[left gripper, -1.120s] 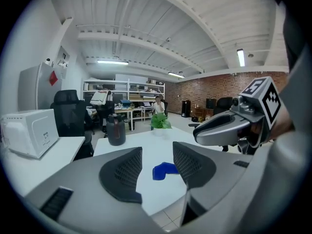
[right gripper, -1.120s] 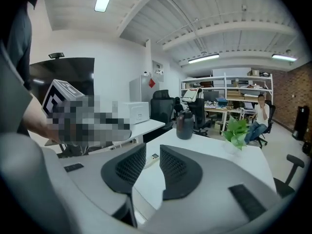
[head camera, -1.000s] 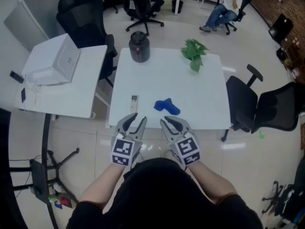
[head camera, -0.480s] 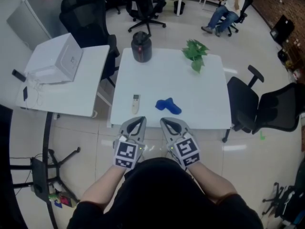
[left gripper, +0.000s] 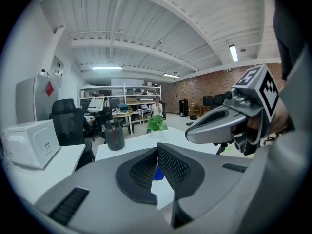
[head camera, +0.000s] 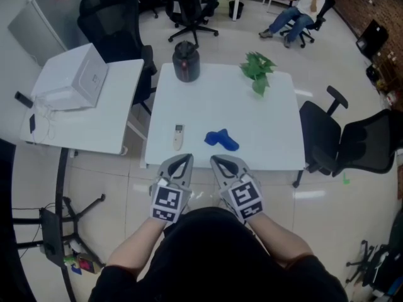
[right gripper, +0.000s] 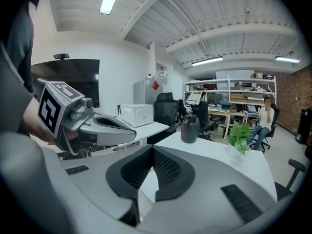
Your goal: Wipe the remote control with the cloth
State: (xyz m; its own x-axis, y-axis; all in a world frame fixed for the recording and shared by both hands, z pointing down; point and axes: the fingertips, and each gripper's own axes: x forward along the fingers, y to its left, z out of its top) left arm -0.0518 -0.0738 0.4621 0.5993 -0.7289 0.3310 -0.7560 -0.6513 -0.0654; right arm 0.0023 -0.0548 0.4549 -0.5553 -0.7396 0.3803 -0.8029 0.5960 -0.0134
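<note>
A small white remote control (head camera: 178,136) lies near the front left of the white table (head camera: 264,118). To its right a crumpled blue cloth (head camera: 220,139) rests on the tabletop; a sliver of the cloth (left gripper: 157,173) shows past the left jaws. My left gripper (head camera: 187,159) and right gripper (head camera: 215,160) hang side by side just short of the table's front edge. Both are shut with nothing between their pads. Each gripper view shows the other gripper alongside.
A dark jug (head camera: 185,61) stands at the table's far left and a potted green plant (head camera: 256,70) at the far right. A side table with a white box (head camera: 75,79) is to the left. Black office chairs (head camera: 343,146) stand right. A seated person (head camera: 296,14) is far behind.
Both grippers' jaws have closed from partly open to shut, on nothing. Neither hand has shifted noticeably; the remote and cloth lie as before.
</note>
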